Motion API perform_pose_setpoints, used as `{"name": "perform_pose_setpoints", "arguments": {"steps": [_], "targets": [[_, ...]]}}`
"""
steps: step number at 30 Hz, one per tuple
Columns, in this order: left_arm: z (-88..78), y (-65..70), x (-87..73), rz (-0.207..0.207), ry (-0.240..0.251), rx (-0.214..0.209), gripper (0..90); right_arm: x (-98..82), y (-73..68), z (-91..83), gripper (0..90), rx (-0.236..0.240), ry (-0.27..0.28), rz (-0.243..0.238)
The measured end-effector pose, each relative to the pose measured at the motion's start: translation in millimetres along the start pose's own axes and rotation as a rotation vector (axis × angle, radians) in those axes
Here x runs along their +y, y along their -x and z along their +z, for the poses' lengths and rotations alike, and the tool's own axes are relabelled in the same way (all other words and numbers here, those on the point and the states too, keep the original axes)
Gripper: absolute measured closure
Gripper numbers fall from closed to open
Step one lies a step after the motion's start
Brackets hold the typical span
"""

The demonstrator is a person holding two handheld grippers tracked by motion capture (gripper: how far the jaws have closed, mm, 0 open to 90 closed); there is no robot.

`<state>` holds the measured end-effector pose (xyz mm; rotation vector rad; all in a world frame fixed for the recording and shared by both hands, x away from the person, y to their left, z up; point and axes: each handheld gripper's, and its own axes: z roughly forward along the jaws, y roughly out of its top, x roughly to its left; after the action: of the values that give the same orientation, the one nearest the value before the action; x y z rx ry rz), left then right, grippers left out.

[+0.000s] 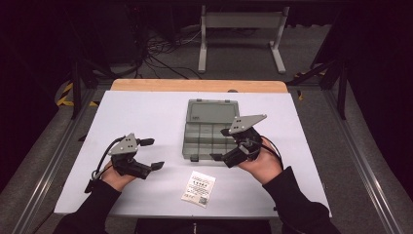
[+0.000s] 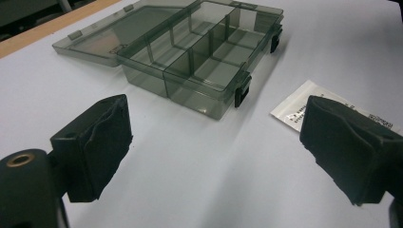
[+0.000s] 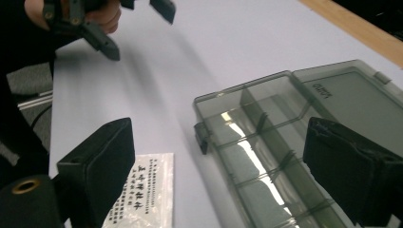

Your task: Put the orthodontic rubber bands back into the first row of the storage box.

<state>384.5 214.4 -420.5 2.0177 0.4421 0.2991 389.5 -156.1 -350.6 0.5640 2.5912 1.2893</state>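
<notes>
A smoky clear compartment box lies open in the middle of the white table, lid laid back and its several cells empty. A small white printed packet lies flat near the front edge. My left gripper hovers open left of the box, nothing between its jaws. My right gripper stands open at the box's front right corner, also empty. In the left gripper view the box sits ahead of the left gripper, the packet by the right jaw. In the right gripper view the right gripper frames the box and the packet; the left gripper shows far off.
A wooden strip runs along the table's far edge. Beyond it a grey metal stand and loose cables lie on the floor. Aluminium rails flank the table on both sides.
</notes>
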Motion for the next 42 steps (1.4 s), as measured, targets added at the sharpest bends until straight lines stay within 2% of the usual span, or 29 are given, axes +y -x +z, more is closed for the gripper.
{"name": "perform_pose_setpoints", "arguments": {"steps": [2, 10, 16, 29, 42], "targets": [[-1.3, -0.5, 0.0, -0.003, 0.007, 0.0, 10.9, 2.3, -8.1, 3.9, 12.1, 0.01, -0.025, -0.024], [-1.4, 0.5, 0.1, 0.004, 0.001, -0.004, 10.9, 4.8, -17.5, 9.6, 12.6, 0.036, -0.067, -0.056], [-1.1, 0.7, -0.1, -0.002, 0.004, -0.007, 10.9, 0.3, -22.8, 19.4, 12.6, 0.057, -0.114, -0.073], [-1.6, 1.0, 0.1, 0.0, 0.003, -0.008, 11.0, -11.2, -33.5, 43.4, 12.6, 0.106, -0.204, -0.092], [-1.4, 1.3, 0.2, 0.001, 0.004, -0.01, 11.1, -20.1, -43.1, 63.3, 12.5, 0.154, -0.27, -0.106]]}}
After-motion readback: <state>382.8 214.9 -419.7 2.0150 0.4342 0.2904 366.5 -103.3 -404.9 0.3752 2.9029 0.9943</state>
